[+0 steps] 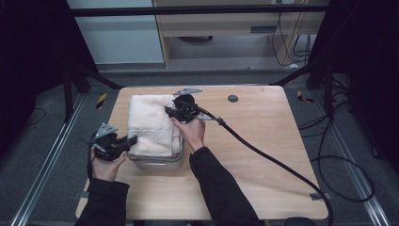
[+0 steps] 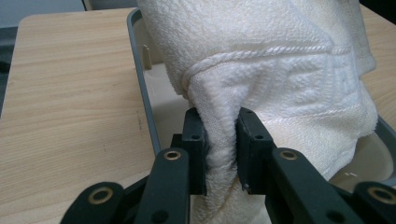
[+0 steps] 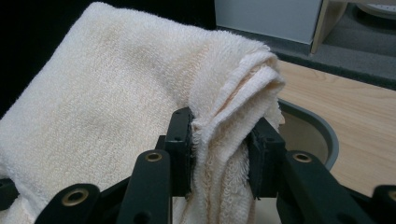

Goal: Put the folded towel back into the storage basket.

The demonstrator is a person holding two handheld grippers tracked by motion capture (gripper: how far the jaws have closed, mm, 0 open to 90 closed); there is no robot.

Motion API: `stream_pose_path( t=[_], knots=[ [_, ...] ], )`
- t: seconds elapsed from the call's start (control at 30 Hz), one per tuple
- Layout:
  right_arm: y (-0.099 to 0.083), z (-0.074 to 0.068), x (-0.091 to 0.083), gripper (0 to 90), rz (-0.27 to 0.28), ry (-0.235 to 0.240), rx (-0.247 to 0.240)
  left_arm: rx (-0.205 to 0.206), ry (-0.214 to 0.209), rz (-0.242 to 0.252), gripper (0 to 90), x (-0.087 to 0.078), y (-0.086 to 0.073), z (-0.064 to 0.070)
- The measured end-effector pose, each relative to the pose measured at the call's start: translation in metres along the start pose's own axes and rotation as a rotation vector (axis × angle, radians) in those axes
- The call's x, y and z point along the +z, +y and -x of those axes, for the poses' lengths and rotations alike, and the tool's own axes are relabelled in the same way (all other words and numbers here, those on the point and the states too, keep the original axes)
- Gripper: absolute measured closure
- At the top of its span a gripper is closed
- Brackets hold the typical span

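A folded cream towel (image 1: 149,123) hangs over a grey tub (image 1: 157,162) on the wooden table. My left gripper (image 1: 131,140) is shut on the towel's near left edge; in the left gripper view the cloth (image 2: 261,60) bunches between the jaws of that gripper (image 2: 219,140). My right gripper (image 1: 170,110) is shut on the far right edge, and in the right gripper view thick folds of towel (image 3: 116,107) are pinched by that gripper (image 3: 223,144). The tub's rim (image 3: 322,128) curves below the towel.
The tub rim (image 2: 140,84) shows to the left of the towel in the left gripper view. A black cable (image 1: 273,160) trails from the right gripper across the table (image 1: 263,122). A dark round spot (image 1: 232,98) lies near the far edge. Metal rails run along both table sides.
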State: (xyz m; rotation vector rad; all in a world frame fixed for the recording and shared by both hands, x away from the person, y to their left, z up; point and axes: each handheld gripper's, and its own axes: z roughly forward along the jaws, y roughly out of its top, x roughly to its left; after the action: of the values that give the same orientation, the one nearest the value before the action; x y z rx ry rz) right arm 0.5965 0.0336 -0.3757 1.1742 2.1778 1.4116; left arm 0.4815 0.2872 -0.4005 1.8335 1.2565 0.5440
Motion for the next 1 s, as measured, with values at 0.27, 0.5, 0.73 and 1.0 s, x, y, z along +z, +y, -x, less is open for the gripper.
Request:
stream_pose_path(
  t=[0.27, 0.5, 0.73, 1.0],
  knots=[
    [-0.014, 0.008, 0.008, 65.8, -0.021, -0.01, 0.012, 0.01, 0.007, -0.028, 75.0, 0.011, -0.005, 0.001],
    [-0.022, 0.011, 0.012, 65.3, -0.03, -0.018, 0.016, 0.011, 0.009, -0.043, 74.9, 0.017, -0.008, 0.001],
    [-0.027, 0.013, 0.017, 64.9, -0.044, -0.029, 0.006, 0.011, 0.014, -0.062, 74.6, 0.024, -0.012, 0.0],
    [-0.033, 0.012, 0.022, 63.3, -0.063, -0.05, -0.018, 0.006, 0.026, -0.087, 73.2, 0.031, -0.015, 0.0]
  ],
)
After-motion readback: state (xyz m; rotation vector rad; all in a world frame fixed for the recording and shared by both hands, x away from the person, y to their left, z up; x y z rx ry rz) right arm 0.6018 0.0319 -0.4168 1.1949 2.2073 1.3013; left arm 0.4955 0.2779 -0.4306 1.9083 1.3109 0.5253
